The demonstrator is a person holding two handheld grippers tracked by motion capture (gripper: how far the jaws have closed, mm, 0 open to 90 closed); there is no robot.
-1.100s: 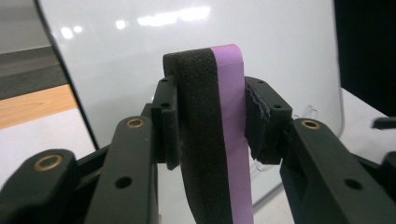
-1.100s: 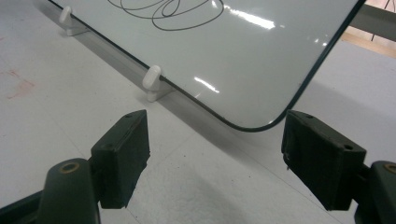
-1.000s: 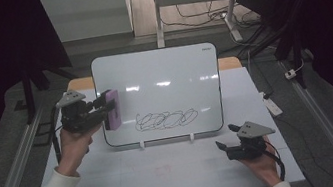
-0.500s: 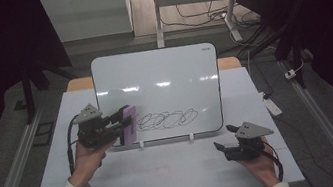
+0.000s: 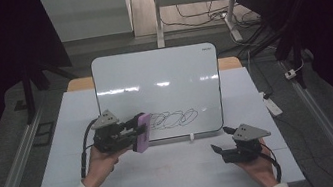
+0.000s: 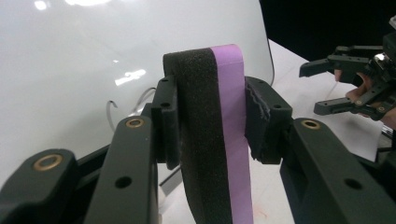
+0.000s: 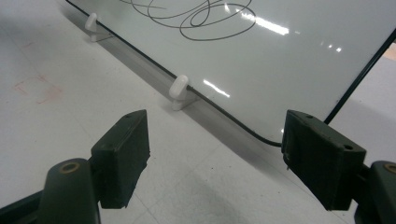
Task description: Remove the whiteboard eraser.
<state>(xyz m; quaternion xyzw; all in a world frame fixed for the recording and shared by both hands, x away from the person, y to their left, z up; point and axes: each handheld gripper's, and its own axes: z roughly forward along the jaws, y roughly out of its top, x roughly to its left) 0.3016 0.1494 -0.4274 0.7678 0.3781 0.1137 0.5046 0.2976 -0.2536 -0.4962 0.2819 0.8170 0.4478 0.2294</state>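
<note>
One purple-backed black foam eraser (image 5: 140, 132), clamped in the left tool (image 5: 136, 131), is now reaching the whiteboard's black scribble (image 5: 174, 118); right tool (image 5: 220, 152) is idling open.

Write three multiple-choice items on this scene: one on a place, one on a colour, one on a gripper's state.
1. Where is the scribble on the whiteboard?
A. top edge
B. lower part
C. back

2. What colour is the eraser backing?
A. purple
B. green
C. red

3. How is the right gripper?
A. shut on a marker
B. shut on the eraser
C. open, holding nothing

Answers:
1 B, the loops sit low on the board, just above its bottom edge.
2 A, a purple layer backs the black foam.
3 C, its jaws stand apart over bare table, while the left gripper clamps the eraser.
</note>
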